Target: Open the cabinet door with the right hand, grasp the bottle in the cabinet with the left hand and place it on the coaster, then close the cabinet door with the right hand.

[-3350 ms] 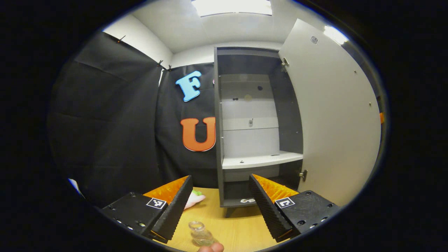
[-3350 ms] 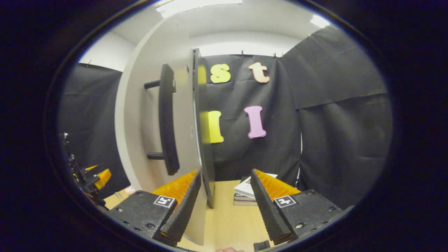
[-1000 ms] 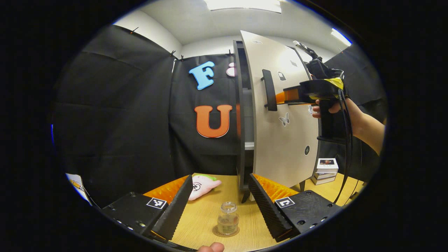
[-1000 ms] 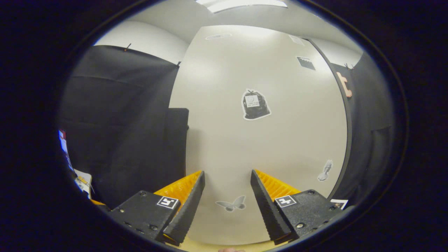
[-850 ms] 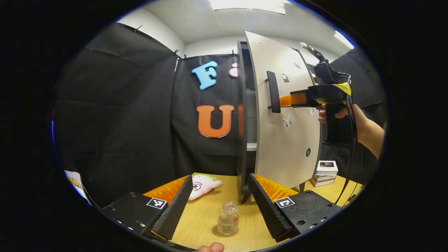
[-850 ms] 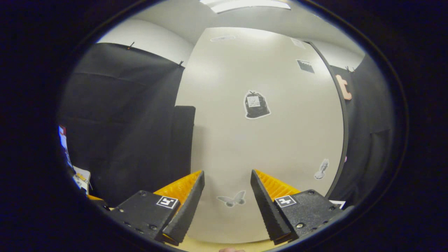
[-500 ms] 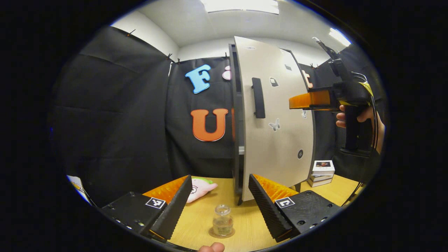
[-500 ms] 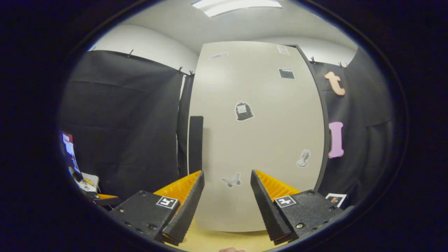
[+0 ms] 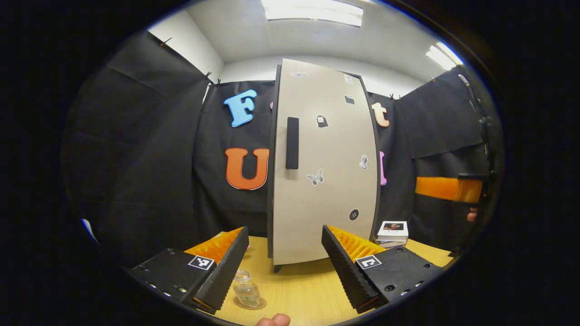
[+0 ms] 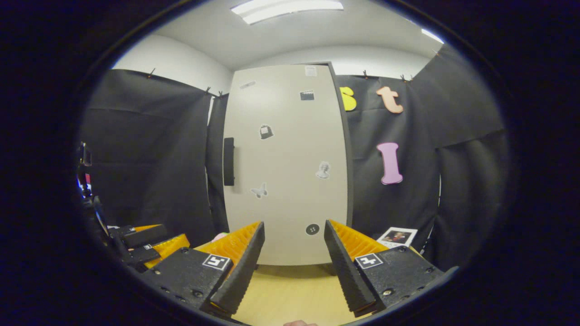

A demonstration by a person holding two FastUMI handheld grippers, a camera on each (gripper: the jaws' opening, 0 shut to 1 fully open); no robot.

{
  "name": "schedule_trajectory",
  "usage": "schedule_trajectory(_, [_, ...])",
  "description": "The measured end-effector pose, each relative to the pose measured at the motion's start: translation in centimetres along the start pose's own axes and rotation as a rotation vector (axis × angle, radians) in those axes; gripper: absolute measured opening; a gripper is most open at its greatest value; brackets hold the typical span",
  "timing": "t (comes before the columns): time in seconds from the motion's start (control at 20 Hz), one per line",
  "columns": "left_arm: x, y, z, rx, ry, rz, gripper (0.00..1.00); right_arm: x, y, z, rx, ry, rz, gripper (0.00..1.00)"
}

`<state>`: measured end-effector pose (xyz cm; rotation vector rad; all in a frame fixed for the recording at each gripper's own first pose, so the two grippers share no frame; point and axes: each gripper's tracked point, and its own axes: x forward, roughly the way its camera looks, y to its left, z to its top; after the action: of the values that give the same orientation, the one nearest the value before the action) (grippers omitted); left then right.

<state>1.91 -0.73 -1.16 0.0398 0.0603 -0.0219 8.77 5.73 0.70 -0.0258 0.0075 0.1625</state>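
Nearest, the left gripper (image 9: 281, 267) hangs empty with fingers spread, since the bottle (image 9: 247, 292) already stands on the coaster (image 9: 258, 304) on the table (image 9: 299, 290). The right gripper (image 10: 290, 262) is likewise released. Beyond, the cabinet door (image 9: 324, 163), ajar half a second ago, now sits flush, and the right gripper has pulled away.

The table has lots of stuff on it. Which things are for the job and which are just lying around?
For the job:
- small clear glass bottle
- round brown coaster under it
- tall beige cabinet door, closed
- black bar handle

Just lying around:
- stack of white books
- pink plush toy, barely visible
- stickers on the door, like the grey butterfly sticker
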Motion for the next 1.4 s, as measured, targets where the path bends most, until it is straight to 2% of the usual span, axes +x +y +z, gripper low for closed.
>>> schedule_trajectory(0.15, [-0.5,-0.6,-0.2,-0.004,0.02,-0.018,0.98,-2.8,-3.6,-1.5,-0.031,0.005,-0.102,0.86])
schedule_trajectory(0.3, [-0.2,-0.4,-0.2,0.011,0.019,0.004,0.97,-4.2,-5.3,-2.1,0.013,0.025,-0.123,0.86])
schedule_trajectory(0.55, [-0.2,-0.5,0.3,0.024,0.0,0.022,0.98,-4.2,-6.6,-0.9,0.054,0.0,-0.126,0.86])
schedule_trajectory(0.85, [-0.1,-0.4,0.4,0.028,-0.005,0.03,0.98,-3.7,-5.8,0.5,0.058,-0.029,-0.086,0.86])
schedule_trajectory(1.4, [-0.4,-0.4,0.5,0.03,-0.007,0.036,0.98,-4.5,-5.9,0.0,0.077,-0.017,-0.087,0.86])
